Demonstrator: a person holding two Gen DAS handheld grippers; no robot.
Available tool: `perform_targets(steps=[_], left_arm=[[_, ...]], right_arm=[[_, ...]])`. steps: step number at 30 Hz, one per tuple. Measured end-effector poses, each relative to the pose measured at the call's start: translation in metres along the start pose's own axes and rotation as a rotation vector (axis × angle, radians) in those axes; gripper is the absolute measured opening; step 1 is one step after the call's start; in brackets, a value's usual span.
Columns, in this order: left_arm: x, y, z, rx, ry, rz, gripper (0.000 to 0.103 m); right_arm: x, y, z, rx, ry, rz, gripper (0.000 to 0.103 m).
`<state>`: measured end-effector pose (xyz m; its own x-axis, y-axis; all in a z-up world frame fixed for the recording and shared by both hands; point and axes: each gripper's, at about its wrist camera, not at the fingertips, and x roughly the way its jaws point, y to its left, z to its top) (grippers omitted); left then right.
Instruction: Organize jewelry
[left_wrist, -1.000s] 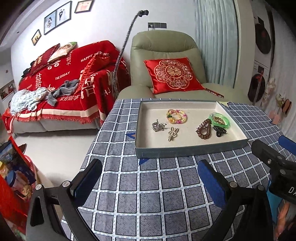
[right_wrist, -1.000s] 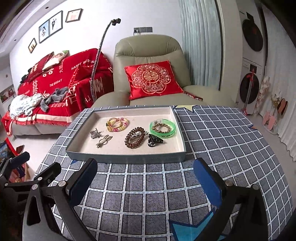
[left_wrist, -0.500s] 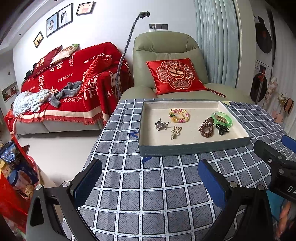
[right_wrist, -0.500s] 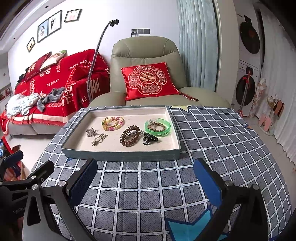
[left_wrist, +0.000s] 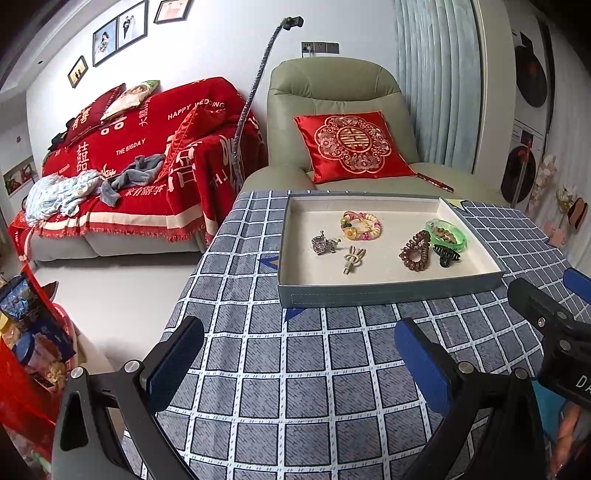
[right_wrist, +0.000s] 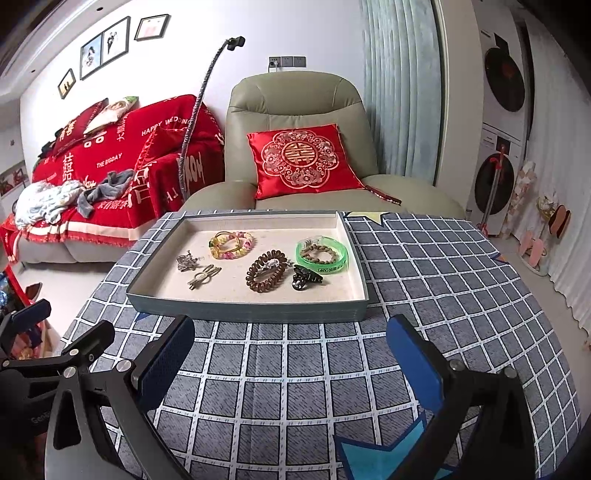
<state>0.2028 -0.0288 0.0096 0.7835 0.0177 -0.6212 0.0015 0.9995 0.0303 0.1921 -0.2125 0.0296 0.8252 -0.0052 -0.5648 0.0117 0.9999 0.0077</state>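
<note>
Broadly: table (right_wrist: 443, 295) under blue-grey checked cloth, both grippers low over its near half, well short of the tray (right_wrist: 243, 310).
Left gripper (left_wrist: 299, 365): jaws spread wide, blue pads (left_wrist: 173, 363) bare, nothing between them.
Right gripper (right_wrist: 291, 360): jaws likewise spread wide, empty, centred on the tray's near wall.
Tray: shallow, grey walls, pale lining, lying flat on the cloth toward the table's far edge, just before a green armchair (right_wrist: 295, 110) with a red cushion (right_wrist: 303, 162).
All jewelry inside the tray, none on the cloth.
Green bangle (right_wrist: 322, 254) at right, ringed around a brown bead bracelet (right_wrist: 320, 254).
Brown coil hair tie (right_wrist: 266, 271) centre, with a small silver piece lying on it.
Pastel bead bracelet (right_wrist: 232, 240) toward the far wall.
Black claw clip (right_wrist: 304, 278) just right of the coil tie, near the bangle.
Pale bow-shaped clip (right_wrist: 203, 275) left of centre.
Small silver crown-like brooch (right_wrist: 184, 261) just beyond that clip, apart from it.
</note>
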Motion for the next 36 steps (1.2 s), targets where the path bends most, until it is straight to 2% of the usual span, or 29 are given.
perform_targets(steps=[36], left_arm=[[-0.0019, -0.0028, 0.0001, 0.003, -0.002, -0.004, 0.103]], right_arm=[[-0.0050, 0.0046, 0.0031, -0.002, -0.008, 0.007, 0.103]])
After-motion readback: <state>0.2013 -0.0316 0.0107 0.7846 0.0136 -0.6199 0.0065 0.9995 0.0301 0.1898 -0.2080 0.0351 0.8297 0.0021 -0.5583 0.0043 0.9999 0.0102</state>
